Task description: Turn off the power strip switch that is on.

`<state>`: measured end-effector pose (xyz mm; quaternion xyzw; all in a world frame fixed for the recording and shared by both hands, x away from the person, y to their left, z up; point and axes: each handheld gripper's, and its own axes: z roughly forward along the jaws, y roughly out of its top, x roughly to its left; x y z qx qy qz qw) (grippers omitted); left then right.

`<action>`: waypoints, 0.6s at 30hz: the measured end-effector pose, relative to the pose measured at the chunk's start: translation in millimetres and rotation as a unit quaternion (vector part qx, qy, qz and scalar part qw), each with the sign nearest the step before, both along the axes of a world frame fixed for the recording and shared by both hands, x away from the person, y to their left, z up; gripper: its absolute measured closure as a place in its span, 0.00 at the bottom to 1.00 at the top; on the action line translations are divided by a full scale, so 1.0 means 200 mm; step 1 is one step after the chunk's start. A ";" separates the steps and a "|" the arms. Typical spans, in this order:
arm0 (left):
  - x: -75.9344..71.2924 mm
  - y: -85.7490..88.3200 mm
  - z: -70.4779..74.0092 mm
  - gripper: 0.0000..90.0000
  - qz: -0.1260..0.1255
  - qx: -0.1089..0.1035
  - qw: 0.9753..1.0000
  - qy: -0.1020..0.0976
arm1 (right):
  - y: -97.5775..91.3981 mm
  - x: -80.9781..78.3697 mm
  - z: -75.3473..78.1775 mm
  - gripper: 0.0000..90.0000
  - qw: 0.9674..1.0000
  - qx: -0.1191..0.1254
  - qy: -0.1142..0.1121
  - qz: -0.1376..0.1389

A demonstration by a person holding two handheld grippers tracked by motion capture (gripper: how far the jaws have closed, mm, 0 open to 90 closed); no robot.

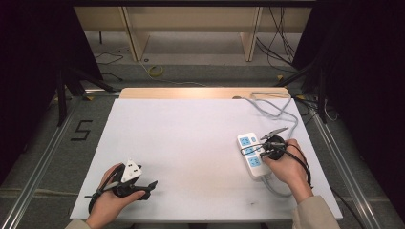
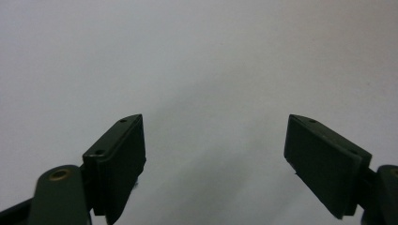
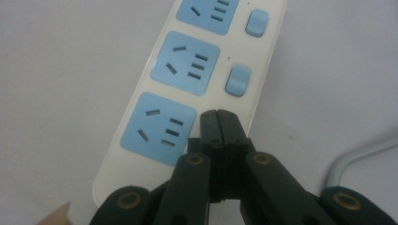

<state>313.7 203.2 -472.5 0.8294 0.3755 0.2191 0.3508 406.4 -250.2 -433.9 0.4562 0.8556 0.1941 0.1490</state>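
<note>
The power strip [image 1: 253,155] lies at about four o'clock on the table [image 1: 191,143], and the clenched, empty right gripper [image 3: 218,115] is held over its nearest switch — the third, hidden under the tips. If the push is given off-centre, the light strip could be slid or tipped; the left gripper [image 2: 213,154] is kept released at seven o'clock.

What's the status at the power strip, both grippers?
Right gripper shut, tips over white power strip with blue sockets, by nearest switch. Left gripper open, empty, over white tabletop. Nothing in the way.

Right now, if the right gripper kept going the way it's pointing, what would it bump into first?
Probably the power strip. The right gripper, jaws shut, points down at its near end, beside the nearest blue socket, about where that socket's switch would be.
</note>
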 end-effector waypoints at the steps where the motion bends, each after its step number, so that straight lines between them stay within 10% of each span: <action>1: 0.00 0.00 0.00 0.23 -0.001 0.002 1.000 0.000 | 0.00 0.00 0.00 1.00 1.000 0.000 0.000 0.001; 18: 0.00 0.00 0.00 0.23 -0.001 0.002 1.000 0.000 | 0.01 0.00 -0.01 1.00 1.000 -0.008 0.001 0.000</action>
